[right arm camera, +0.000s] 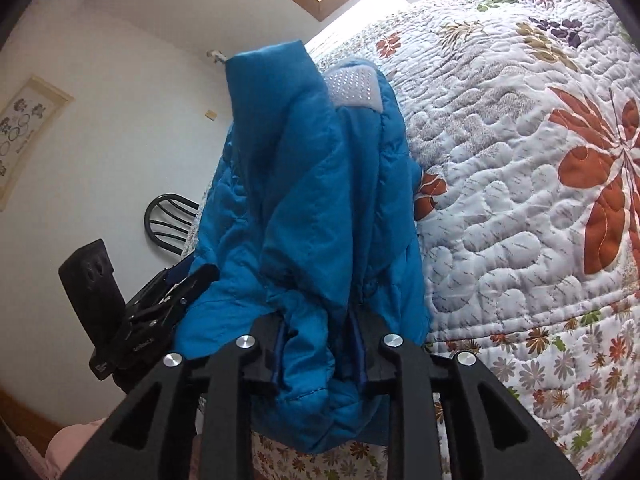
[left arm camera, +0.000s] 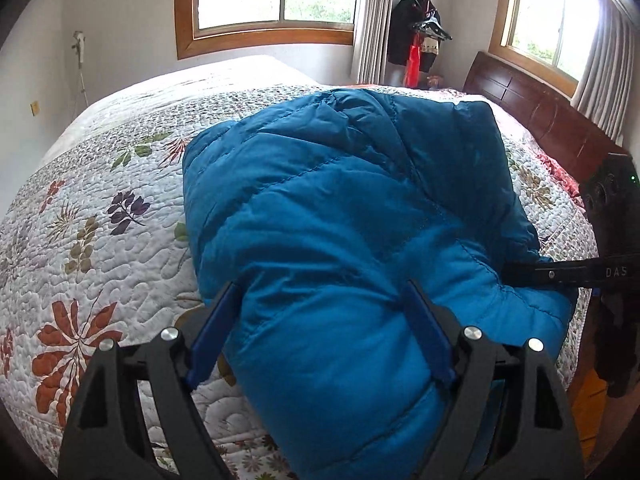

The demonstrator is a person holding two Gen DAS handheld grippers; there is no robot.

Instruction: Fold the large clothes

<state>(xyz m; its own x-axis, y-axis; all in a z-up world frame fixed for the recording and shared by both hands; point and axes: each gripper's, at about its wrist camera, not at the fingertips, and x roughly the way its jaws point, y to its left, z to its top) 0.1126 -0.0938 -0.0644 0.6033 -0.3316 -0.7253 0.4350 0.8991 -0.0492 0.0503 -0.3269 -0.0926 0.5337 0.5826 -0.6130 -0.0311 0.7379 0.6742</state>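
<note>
A: Where are my grippers?

B: Left gripper [left arm camera: 324,320] reaches level over the bed's near edge, fingers wide around a thick roll of the jacket [left arm camera: 340,200]. Right gripper [right arm camera: 320,344] comes in from the right, clamped narrow on a bunched edge.

A: And the jacket?

B: Blue, puffy, quilted nylon, folded into a bundle on the floral quilt [left arm camera: 100,200].

Blue quilted down jacket [left arm camera: 340,208], folded into a thick, puffy bundle. Lying on the floral quilted bedspread [left arm camera: 100,200], near edge overhanging the bedspread's border. Stitched baffle lines across the shell. White dotted patch [right arm camera: 354,90] showing at the fold farthest up the bedspread.
</note>
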